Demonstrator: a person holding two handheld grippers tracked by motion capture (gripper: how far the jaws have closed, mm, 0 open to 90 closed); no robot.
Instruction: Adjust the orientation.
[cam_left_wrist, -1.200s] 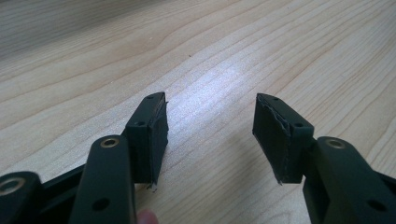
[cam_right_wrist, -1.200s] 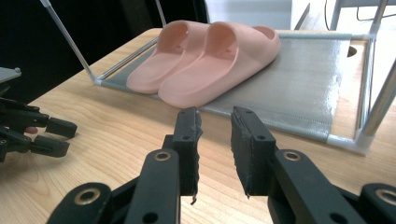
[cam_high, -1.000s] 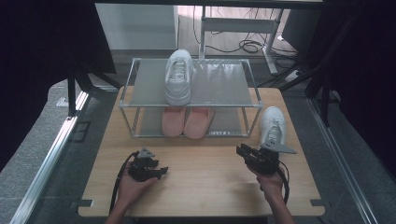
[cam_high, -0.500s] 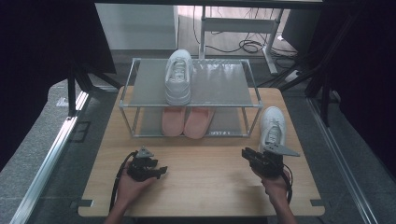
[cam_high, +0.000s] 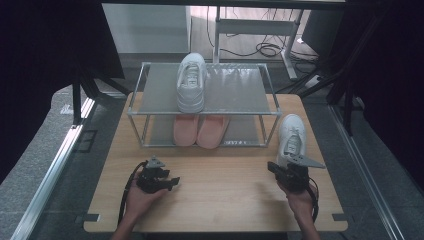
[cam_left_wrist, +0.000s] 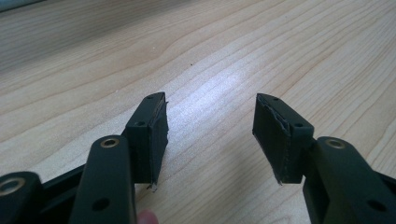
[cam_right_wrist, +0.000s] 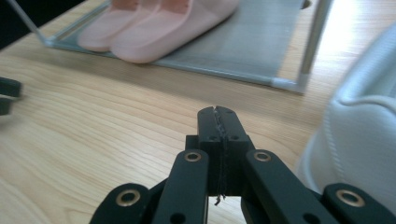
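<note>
White sneaker just ahead of the right gripper, touching nothing; jaws just closed, clenched together on nothing. Probably light, soft upper, stiffer heel collar: best grip there. Left gripper released, spread over bare table.

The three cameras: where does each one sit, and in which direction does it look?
High view: above the person's side, looking forward and down at the table, the rack, both hands.
Left gripper view: on the left gripper, looking along its open jaws at bare wood.
Right gripper view: on the right gripper, jaws shut on nothing, facing the pink slippers.
Shared: the white shoe on the table appears in the high and right gripper views.
</note>
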